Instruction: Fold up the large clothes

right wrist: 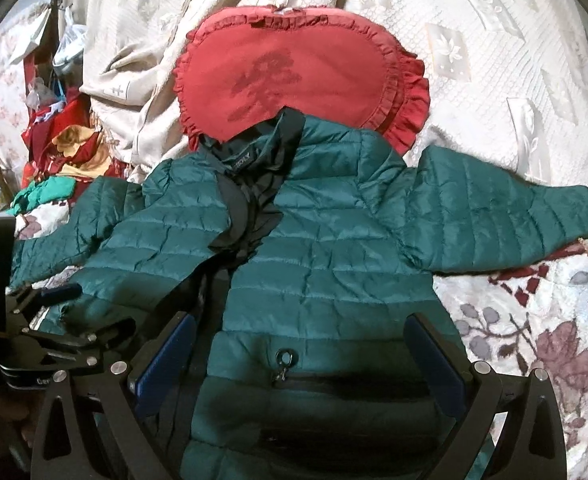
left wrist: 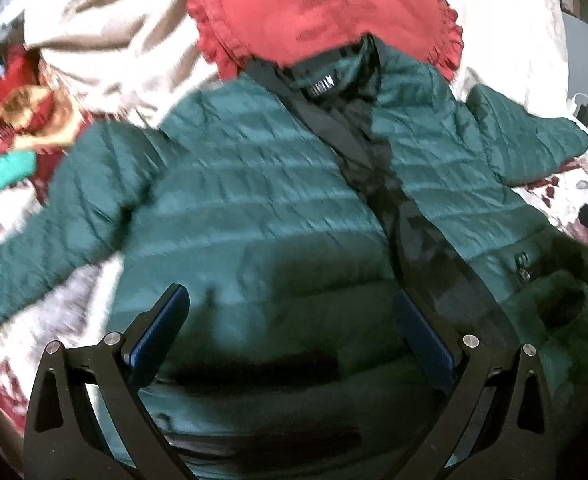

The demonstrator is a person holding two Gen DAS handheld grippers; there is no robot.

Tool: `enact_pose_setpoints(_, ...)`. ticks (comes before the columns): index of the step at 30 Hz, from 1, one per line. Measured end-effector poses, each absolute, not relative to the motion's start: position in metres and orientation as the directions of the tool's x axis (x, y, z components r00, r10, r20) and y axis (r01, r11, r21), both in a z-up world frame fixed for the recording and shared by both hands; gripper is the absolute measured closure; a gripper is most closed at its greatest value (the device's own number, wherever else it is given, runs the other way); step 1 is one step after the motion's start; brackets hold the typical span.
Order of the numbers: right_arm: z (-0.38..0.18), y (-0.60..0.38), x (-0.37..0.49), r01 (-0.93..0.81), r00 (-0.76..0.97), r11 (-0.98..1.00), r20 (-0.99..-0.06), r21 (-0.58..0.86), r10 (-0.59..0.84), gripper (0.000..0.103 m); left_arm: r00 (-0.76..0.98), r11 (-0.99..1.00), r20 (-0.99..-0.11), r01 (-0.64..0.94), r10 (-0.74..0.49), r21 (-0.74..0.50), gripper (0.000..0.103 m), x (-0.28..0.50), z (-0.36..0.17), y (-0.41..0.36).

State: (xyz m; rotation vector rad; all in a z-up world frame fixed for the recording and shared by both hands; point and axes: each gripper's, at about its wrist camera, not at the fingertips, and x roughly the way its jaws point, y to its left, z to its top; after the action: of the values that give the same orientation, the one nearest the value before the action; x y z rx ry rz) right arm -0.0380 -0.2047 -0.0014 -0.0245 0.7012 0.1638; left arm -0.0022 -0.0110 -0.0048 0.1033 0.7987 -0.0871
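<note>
Lying spread face-up across the bed [right wrist: 534, 300], filling mid-frame, the green jacket [right wrist: 314, 248] looks light, puffy and slippery. Left gripper [left wrist: 291, 312] and right gripper [right wrist: 300, 344] hover, jaws open; pinching the hem corners seems best.

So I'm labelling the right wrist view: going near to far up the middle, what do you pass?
Right gripper, open → pocket zipper → green puffer jacket → its black collar → red frilled pillow → cream bedspread.
</note>
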Motion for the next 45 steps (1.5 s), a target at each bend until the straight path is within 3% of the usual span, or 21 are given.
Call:
enact_pose_setpoints(6, -0.002, -0.192, -0.047, -0.161, 0.748, 0.983, -0.661, -0.091, 0.061, 0.0, 0.751, 0.997, -0.658, -0.004, 0.056, 0.08, 0.0, 0.003, 0.033, 0.04)
enact_pose_setpoints(12, 0.0, -0.194, -0.044, -0.13, 0.753, 0.987, -0.656, -0.096, 0.036, 0.0, 0.744, 0.996, -0.662, -0.052, 0.089, 0.076, 0.0, 0.007, 0.049, 0.116)
enact_pose_setpoints(17, -0.002, -0.197, -0.041, -0.104, 0.743, 0.99, -0.669, -0.09, 0.017, 0.0, 0.709, 0.978, -0.675, -0.178, 0.206, 0.111, 0.0, -0.002, 0.018, 0.205)
enact_pose_setpoints(23, -0.005, -0.2, -0.036, -0.097, 0.726, 0.994, -0.686, -0.044, 0.04, 0.0, 0.55, 0.831, -0.753, -0.557, 0.361, -0.009, 0.001, -0.028, -0.052, 0.353)
enact_pose_setpoints(28, -0.014, -0.193, -0.027, -0.113, 0.7, 0.993, -0.712, -0.036, 0.054, 0.0, 0.536, 0.756, -0.783, -0.64, 0.314, -0.135, 0.0, -0.028, -0.085, 0.401)
enact_pose_setpoints(33, -0.022, -0.185, -0.022, -0.129, 0.682, 0.99, -0.73, -0.059, 0.045, 0.0, 0.564, 0.759, -0.771, -0.629, 0.296, -0.169, 0.0, 0.001, -0.085, 0.409)
enact_pose_setpoints(35, -0.025, -0.185, -0.021, -0.131, 0.676, 0.989, -0.736, -0.064, 0.042, 0.0, 0.602, 0.744, -0.753, -0.625, 0.266, -0.237, 0.001, 0.001, -0.08, 0.412)
enact_pose_setpoints(37, -0.027, -0.185, -0.021, -0.13, 0.673, 0.989, -0.739, -0.063, 0.041, 0.0, 0.691, 0.723, -0.695, -0.582, 0.199, -0.372, 0.014, -0.001, -0.075, 0.416)
enact_pose_setpoints(39, -0.027, -0.185, -0.02, -0.131, 0.672, 0.99, -0.739, -0.061, 0.043, 0.0, 0.729, 0.696, -0.667, -0.558, 0.153, -0.451, 0.014, 0.0, -0.074, 0.418)
enact_pose_setpoints(45, -0.03, -0.18, -0.019, -0.15, 0.664, 0.986, -0.747, -0.072, 0.047, 0.0, 0.744, 0.641, -0.661, -0.553, 0.093, -0.532, 0.014, 0.013, -0.078, 0.429)
